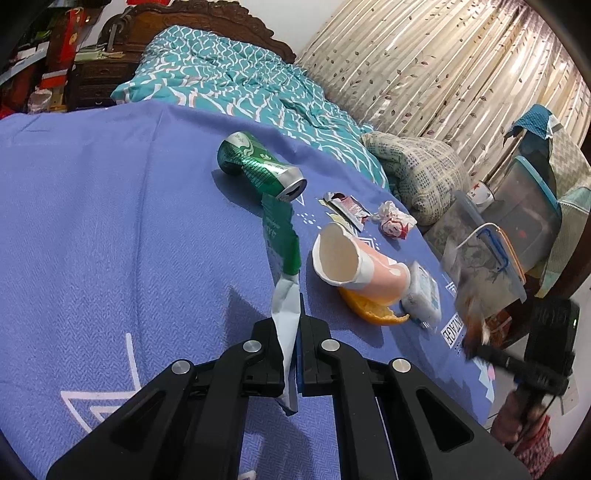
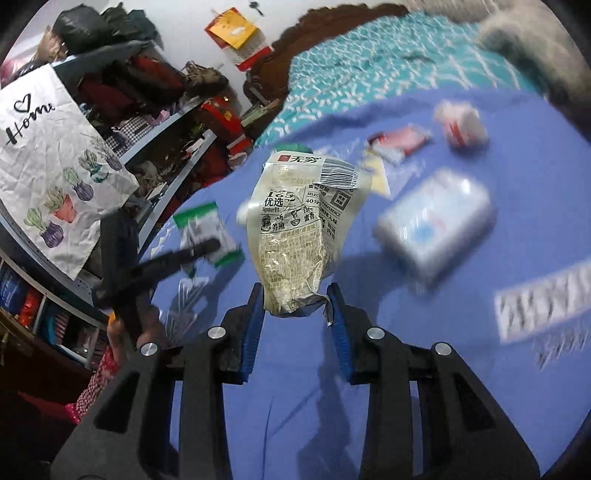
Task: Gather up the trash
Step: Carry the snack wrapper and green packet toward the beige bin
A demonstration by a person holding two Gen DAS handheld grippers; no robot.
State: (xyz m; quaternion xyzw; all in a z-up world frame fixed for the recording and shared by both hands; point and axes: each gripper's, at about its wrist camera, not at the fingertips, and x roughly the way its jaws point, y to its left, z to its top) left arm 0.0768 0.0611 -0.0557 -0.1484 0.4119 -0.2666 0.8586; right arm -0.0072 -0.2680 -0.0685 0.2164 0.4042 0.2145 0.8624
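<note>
Trash wrapper (image 2: 295, 236) sticks up lengthwise out of the right gripper (image 2: 295, 314), pinched at its bottom end, while the left gripper (image 1: 297, 332) clamps a green-and-white packet (image 1: 282, 258).

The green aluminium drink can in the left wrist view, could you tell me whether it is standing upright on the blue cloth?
No, the green aluminium drink can lies dented on its side on the blue cloth, its open top facing the camera's lower right.

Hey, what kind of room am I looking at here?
Most likely a bedroom at home: a bed with a teal patterned quilt, a carved wooden headboard, floor-length curtains and cluttered storage shelves.
</note>
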